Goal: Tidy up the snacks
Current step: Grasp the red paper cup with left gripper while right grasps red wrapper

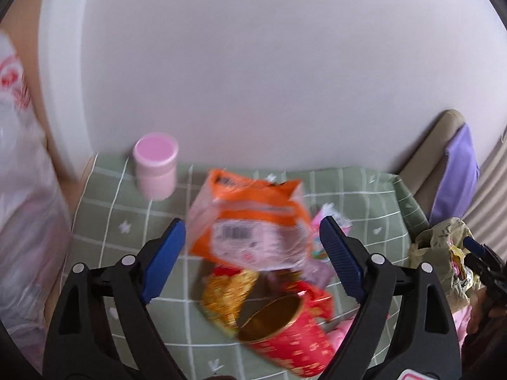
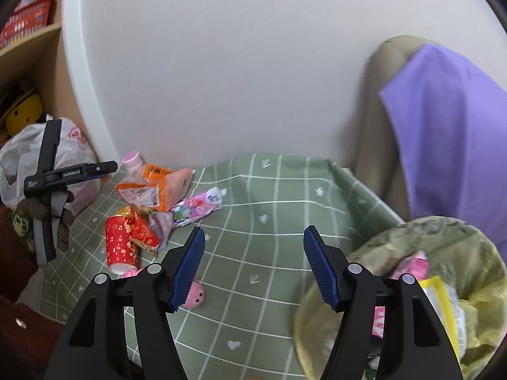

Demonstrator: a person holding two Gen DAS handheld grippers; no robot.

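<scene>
Snacks lie in a loose heap on a green checked tablecloth set against a white wall. From the left wrist view, the left gripper has its blue-padded jaws spread wide with nothing pressed between them; an orange snack packet shows in the gap beyond the pads, blurred, so whether it is touched cannot be told. Below the packet sit a gold-wrapped snack and a red paper cup on its side, and a pink jar stands upright near the wall, apart from the heap. At the right edge a pale green bag is partly seen. From the right wrist view, the right gripper is likewise wide open and empty, over bare cloth between the heap and the bag. The pale green bag gapes open at lower right and already holds a few packets, among them a pink packet and a yellow one. Judging from this, the sorting looks partly done: some snacks are bagged, while the orange packet, a pink tube-shaped pack, the cup, and a small pink item by the gripper remain on the cloth.
</scene>
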